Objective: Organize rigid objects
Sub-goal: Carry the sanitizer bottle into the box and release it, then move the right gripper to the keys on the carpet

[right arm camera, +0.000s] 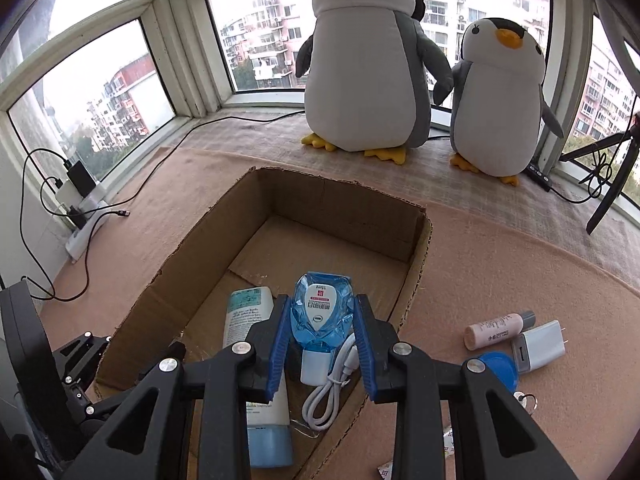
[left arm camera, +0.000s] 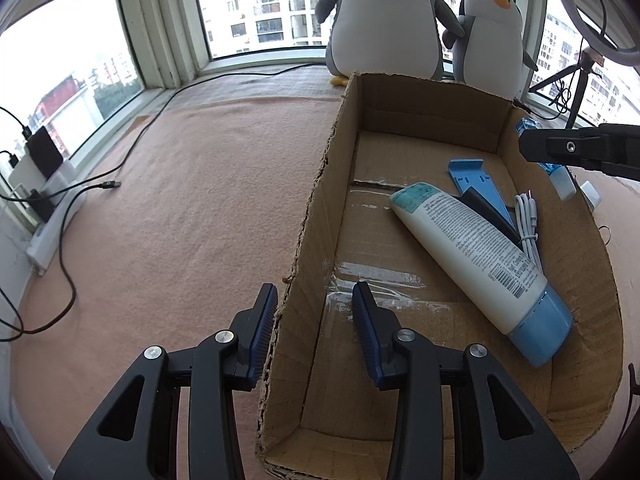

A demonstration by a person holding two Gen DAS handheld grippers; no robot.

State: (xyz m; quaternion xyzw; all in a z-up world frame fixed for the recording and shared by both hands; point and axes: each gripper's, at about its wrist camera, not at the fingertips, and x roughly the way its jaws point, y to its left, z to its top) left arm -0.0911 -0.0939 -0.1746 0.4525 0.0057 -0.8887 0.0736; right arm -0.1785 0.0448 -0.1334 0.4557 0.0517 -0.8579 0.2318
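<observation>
Right gripper [right arm camera: 320, 336] is clamping a small blue eye-drop bottle [right arm camera: 322, 312] above the cardboard box [right arm camera: 344, 216]; light, slick plastic, probably best squeezed mid-body. Left gripper [left arm camera: 316, 312] is straddling the box wall, fingers wide.

a home, on the wide ledge of a high-rise apartment bay window. white window frames [right arm camera: 176, 44] wrap around three sides, and tall residential blocks with balconies show through the glass. a pinkish blanket [left arm camera: 192, 184] covers the ledge. two plush penguins, a large penguin [right arm camera: 366, 60] and a small penguin [right arm camera: 498, 96], stand side by side against the window. a white power strip [left arm camera: 48, 236] with chargers and black cables lies at the left edge. a tripod leg [right arm camera: 610, 184] stands at the right. a worn cardboard box [right arm camera: 188, 264] holds toiletries.
</observation>
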